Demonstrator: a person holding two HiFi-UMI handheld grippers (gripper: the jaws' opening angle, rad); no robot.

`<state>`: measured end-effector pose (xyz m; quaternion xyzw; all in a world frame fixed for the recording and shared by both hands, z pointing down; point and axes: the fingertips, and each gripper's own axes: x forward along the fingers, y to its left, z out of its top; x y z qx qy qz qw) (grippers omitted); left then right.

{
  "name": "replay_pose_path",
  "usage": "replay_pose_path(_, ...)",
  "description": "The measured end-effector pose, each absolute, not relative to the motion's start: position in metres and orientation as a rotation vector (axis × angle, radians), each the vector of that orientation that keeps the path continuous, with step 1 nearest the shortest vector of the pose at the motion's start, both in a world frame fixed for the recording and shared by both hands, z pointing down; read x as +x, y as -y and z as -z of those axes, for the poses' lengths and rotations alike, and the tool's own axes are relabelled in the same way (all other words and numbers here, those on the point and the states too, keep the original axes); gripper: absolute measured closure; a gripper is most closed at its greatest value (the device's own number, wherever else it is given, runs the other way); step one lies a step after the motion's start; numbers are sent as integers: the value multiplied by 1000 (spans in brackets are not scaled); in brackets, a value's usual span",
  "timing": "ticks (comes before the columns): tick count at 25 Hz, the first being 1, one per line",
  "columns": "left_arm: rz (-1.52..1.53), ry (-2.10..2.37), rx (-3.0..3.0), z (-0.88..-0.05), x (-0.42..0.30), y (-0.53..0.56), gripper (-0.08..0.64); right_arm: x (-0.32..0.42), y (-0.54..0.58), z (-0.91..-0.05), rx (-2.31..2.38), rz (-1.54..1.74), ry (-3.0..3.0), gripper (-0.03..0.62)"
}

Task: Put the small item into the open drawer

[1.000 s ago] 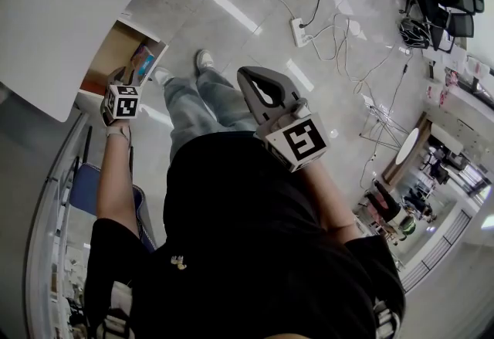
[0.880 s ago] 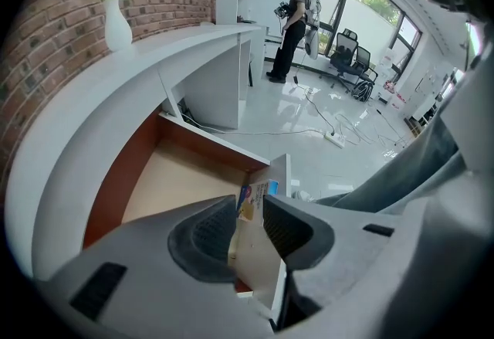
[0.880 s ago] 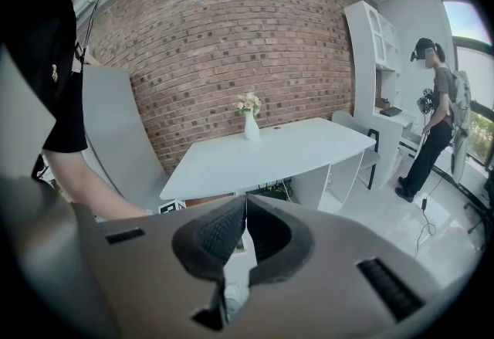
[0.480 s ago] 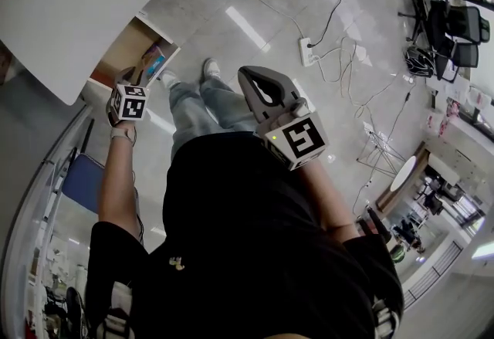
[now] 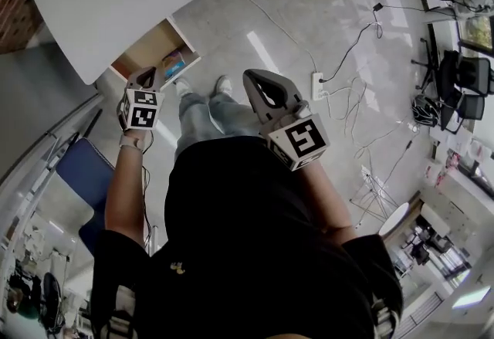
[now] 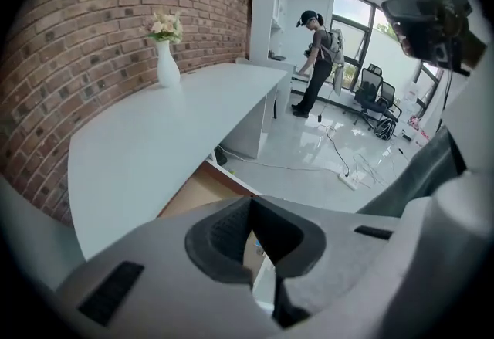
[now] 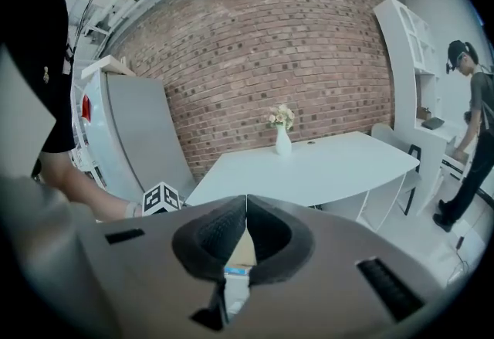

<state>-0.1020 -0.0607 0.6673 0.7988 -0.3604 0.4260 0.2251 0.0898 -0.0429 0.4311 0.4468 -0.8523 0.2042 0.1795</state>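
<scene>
For the left gripper: jaws pressed together on nothing, just beside the open drawer. For the right gripper: pressed together and empty too, well apart to the right. Seems to lie in the drawer's right end already, that small blue packet, just right of the left gripper, the nearer one. Too small to tell its long way or where it points.

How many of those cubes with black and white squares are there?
2. The left cube is on the left gripper, near the open drawer. The right cube is on the right gripper, in front of the person's chest. None looks hidden.
</scene>
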Motion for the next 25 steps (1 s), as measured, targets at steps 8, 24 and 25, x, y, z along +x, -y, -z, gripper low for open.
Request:
replay_pose_path(8, -921, 1179, 2254, -570, -99, 75, 558, 81, 63, -419, 1173, -540, 2502, 580)
replay_pose_path(24, -575, 1463, 2263, -438, -113, 63, 558, 62, 94, -399, 1045, -474, 2619, 580)
replay_pose_path(25, -552, 1474, 2261, -432, -115, 63, 558, 60, 95, -398, 1036, -471, 2625, 580)
